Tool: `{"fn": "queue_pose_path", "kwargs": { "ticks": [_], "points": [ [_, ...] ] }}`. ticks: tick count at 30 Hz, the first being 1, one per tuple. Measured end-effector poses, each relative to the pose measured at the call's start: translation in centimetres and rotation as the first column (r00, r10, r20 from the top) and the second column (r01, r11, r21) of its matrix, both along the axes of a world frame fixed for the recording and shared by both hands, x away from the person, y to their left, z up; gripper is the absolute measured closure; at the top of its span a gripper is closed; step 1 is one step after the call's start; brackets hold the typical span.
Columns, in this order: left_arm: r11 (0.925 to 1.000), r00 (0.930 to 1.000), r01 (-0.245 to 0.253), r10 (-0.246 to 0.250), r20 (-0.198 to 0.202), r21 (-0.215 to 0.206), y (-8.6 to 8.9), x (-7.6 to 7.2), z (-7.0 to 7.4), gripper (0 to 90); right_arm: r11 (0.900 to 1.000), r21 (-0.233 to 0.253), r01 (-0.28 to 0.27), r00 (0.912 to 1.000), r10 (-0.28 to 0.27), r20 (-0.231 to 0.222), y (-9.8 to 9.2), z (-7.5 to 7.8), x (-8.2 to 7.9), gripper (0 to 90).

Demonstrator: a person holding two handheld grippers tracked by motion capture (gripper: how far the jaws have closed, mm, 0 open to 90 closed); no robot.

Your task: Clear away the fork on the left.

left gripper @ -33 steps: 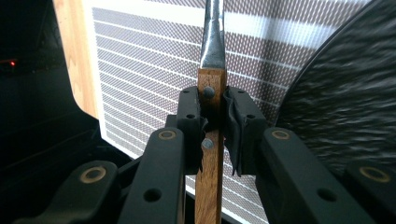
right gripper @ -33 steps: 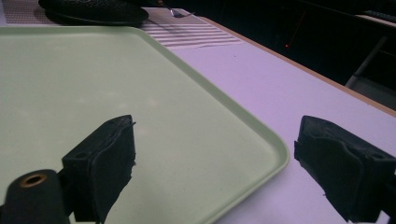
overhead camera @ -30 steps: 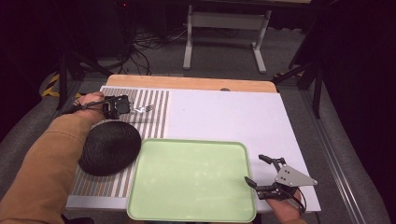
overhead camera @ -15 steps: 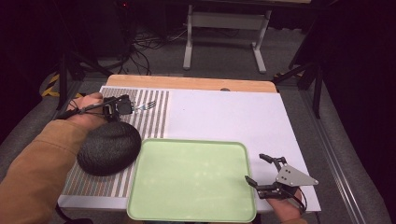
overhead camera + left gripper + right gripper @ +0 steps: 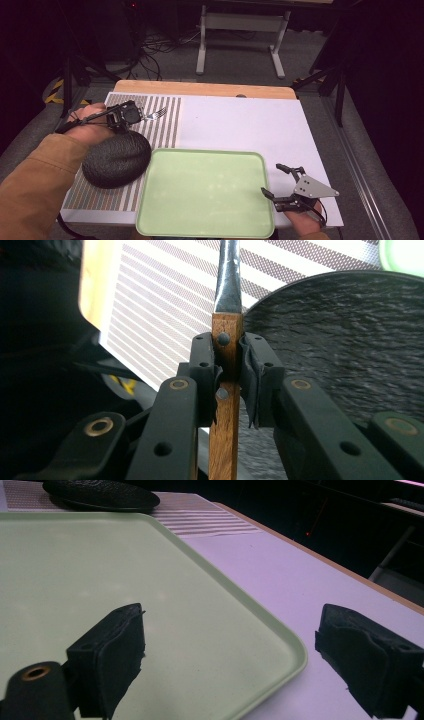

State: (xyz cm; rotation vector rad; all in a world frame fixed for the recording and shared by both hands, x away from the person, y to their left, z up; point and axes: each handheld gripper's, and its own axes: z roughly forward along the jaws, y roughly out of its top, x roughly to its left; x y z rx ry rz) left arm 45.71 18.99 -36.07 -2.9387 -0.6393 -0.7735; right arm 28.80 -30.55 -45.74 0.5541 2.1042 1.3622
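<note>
A: What has changed since a second ago?

B: Not much. In the high view the left gripper [image 5: 131, 116] has stayed over the far left of the striped mat [image 5: 165, 122], with the fork [image 5: 155, 114] still in it. The fork's tines point right, across the stripes. The right gripper [image 5: 274, 181] has not moved from the near right corner.

A: How is the left one holding it?

B: Clenched. In the left gripper view the black pads [image 5: 256, 377] press on both sides of the fork's wooden handle [image 5: 226, 390], just below a rivet. The steel shaft runs up and away from the jaws over the mat. I cannot tell whether the tines touch the mat.

A: And the right gripper?

B: Released, jaws wide apart. In its own view one pad [image 5: 112, 655] hangs over the green tray [image 5: 280, 645] and the other sits past the tray's rim, above the white tabletop [image 5: 280, 575]. Nothing lies between them, and I cannot tell whether either touches what is under it.

A: What else is around?

B: A dark, rough-surfaced plate [image 5: 116, 159] lies on the mat, just in front of the left hand [image 5: 87, 125] and close to the tray's left edge [image 5: 145, 200]. The tray is bare. In the left gripper view the plate fills the space right of the fork. A brown sleeve [image 5: 35, 190] comes in from the lower left.
</note>
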Motion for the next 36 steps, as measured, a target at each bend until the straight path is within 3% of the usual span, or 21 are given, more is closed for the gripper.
{"fn": "queue_pose_path", "kwargs": {
  "ticks": [2,5,6,7,10,12,16,18,21,27,29,30,31,33,34,36],
  "points": [
    [0.9992,0.9988,-0.031,0.030,-0.038,-0.026,0.2,0.2,0.1,77.2,1.000,0.001,0.000,1.0000,0.000,0.000,0.0,0.0,0.0,12.7],
    [0.9916,0.9928,-0.088,0.080,-0.089,-0.095,0.5,0.6,0.4,77.2,1.000,0.002,0.001,1.0000,-0.001,0.000,0.0,0.0,0.0,12.7],
    [0.9852,0.9886,-0.111,0.096,-0.116,-0.131,0.6,0.6,0.5,77.2,1.000,0.002,0.002,1.0000,-0.002,-0.001,-0.1,0.0,0.0,12.7],
    [0.9852,0.9886,-0.111,0.096,-0.116,-0.131,0.6,0.6,0.5,77.2,1.000,0.002,0.002,1.0000,-0.002,-0.001,-0.1,0.0,0.0,12.7],
    [0.9696,0.9801,-0.143,0.111,-0.164,-0.198,0.8,0.7,0.7,77.2,1.000,0.004,0.005,1.0000,-0.005,0.002,-0.2,0.1,0.0,12.7],
    [0.9637,0.9769,-0.151,0.111,-0.182,-0.220,0.9,0.6,0.9,77.2,1.000,0.005,0.006,1.0000,-0.006,0.003,-0.2,0.1,-0.1,12.7],
    [0.9356,0.9638,-0.197,0.130,-0.233,-0.293,1.1,0.5,1.2,77.2,1.000,0.007,0.008,1.0000,-0.008,0.005,-0.3,0.1,-0.1,12.7],
    [0.9153,0.9563,-0.224,0.141,-0.256,-0.335,1.1,0.2,1.3,77.2,1.000,0.008,0.008,1.0000,-0.008,0.005,-0.3,0.2,-0.1,12.7],
    [0.9042,0.9512,-0.229,0.129,-0.280,-0.361,1.1,-0.2,1.3,77.2,1.000,0.013,0.010,0.9999,-0.010,0.005,-0.4,0.2,-0.1,12.7],
    [0.8684,0.9367,-0.257,0.115,-0.331,-0.424,0.8,-1.1,0.9,77.2,1.000,0.017,0.009,1.0000,-0.009,0.001,-0.7,0.3,-0.2,12.7],
    [0.8581,0.9266,-0.270,0.108,-0.360,-0.437,0.6,-1.5,0.8,77.2,1.000,0.019,0.008,1.0000,-0.008,0.001,-0.8,0.4,-0.1,12.7],
    [0.8517,0.9247,-0.267,0.095,-0.369,-0.451,0.6,-1.6,0.7,77.2,1.000,0.024,0.008,1.0000,-0.008,-0.001,-0.8,0.4,-0.1,12.7],
    [0.8423,0.9175,-0.280,0.093,-0.387,-0.461,0.5,-1.8,0.6,77.2,1.000,0.025,0.007,1.0000,-0.006,-0.003,-0.9,0.4,-0.1,12.7],
    [0.8320,0.9130,-0.280,0.077,-0.401,-0.479,0.3,-2.1,0.4,77.2,1.000,0.029,0.001,1.0000,-0.001,-0.009,-0.9,0.5,-0.1,12.8],
    [0.8249,0.9075,-0.290,0.076,-0.413,-0.485,0.2,-2.4,0.3,77.2,1.000,0.029,-0.001,0.9999,0.001,-0.010,-1.0,0.5,0.0,12.9],
    [0.8227,0.9083,-0.280,0.060,-0.414,-0.495,-0.2,-3.0,0.1,77.2,1.000,0.032,-0.002,0.9999,0.002,-0.013,-1.0,0.6,0.0,12.9]
  ]
}}
